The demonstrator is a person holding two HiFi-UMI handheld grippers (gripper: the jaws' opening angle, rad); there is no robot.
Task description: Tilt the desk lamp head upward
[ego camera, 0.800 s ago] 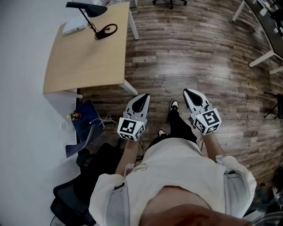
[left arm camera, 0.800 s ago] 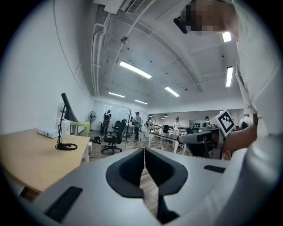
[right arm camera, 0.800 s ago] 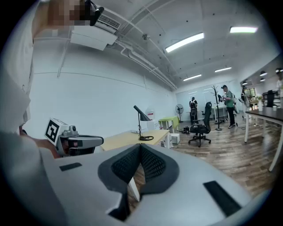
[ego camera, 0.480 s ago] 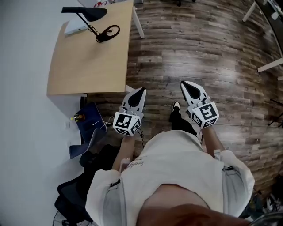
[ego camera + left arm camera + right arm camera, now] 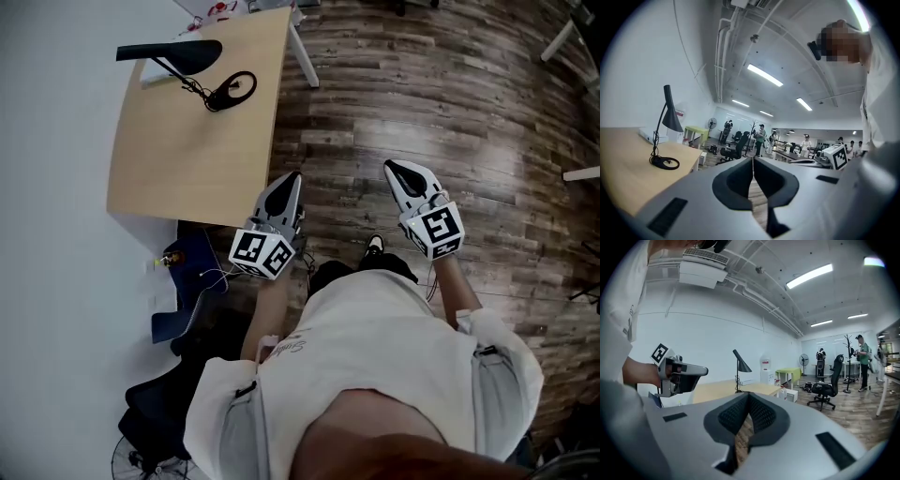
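Desk lamp (image 5: 178, 52): far end of tabletop (image 5: 187, 155), head lying left-right. Left tool (image 5: 289, 180): jaws together, empty, at the near tabletop edge; the nearer one, lamp far-left of it. Right tool (image 5: 398, 169): jaws together, empty, well apart.

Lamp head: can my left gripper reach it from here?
Probably not yet. The left gripper, jaws shut, is by the desk's near corner, while the lamp head is at the far end. Only bare desk lies between.

Our head view looks steeply down; both gripper views face forward, sharing the distant black cone-shaded desk lamp (image 5: 187, 53).
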